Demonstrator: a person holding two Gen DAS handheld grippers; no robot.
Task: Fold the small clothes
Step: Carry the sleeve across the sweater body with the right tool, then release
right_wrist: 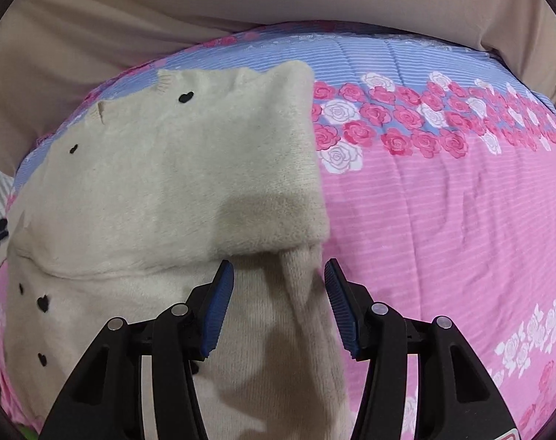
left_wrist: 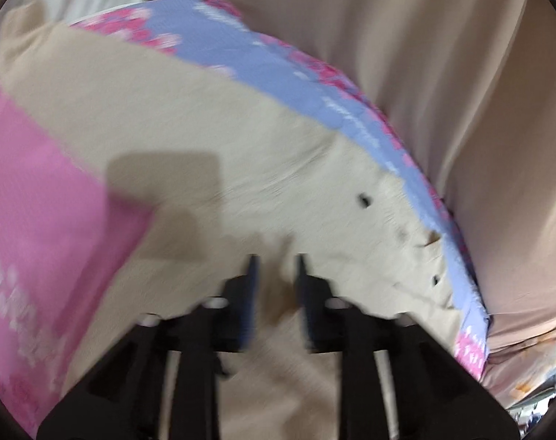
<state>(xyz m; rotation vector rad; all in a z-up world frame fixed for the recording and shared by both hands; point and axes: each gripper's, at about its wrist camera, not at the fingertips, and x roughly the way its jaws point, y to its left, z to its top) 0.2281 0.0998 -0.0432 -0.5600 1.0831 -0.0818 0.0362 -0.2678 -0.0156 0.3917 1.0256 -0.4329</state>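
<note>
In the left wrist view, the left tongs point(left_wrist: 276, 258) come first, black arms with blue pads, blurred, standing a little apart just above a cream fleecy small garment with little black hearts point(left_wrist: 211, 154). A fold of that garment seems to rise between the pads, but whether they press on it I cannot tell through the blur. The garment lies spread on a pink and blue quilted bedcover printed with roses point(left_wrist: 32, 220); the blue rose border runs along the garment's far edge, and a beige sheet point(left_wrist: 406, 36) hangs beyond it.

In the right wrist view, the right tongs point(right_wrist: 279, 267) stand clearly apart over the garment's right edge. A narrow raised fold of cream fabric lies between the blue pads point(right_wrist: 219, 304) without being pinched. Above the tongs, a flap of the garment is folded over itself. The bedcover stretches to the garment's right.
</note>
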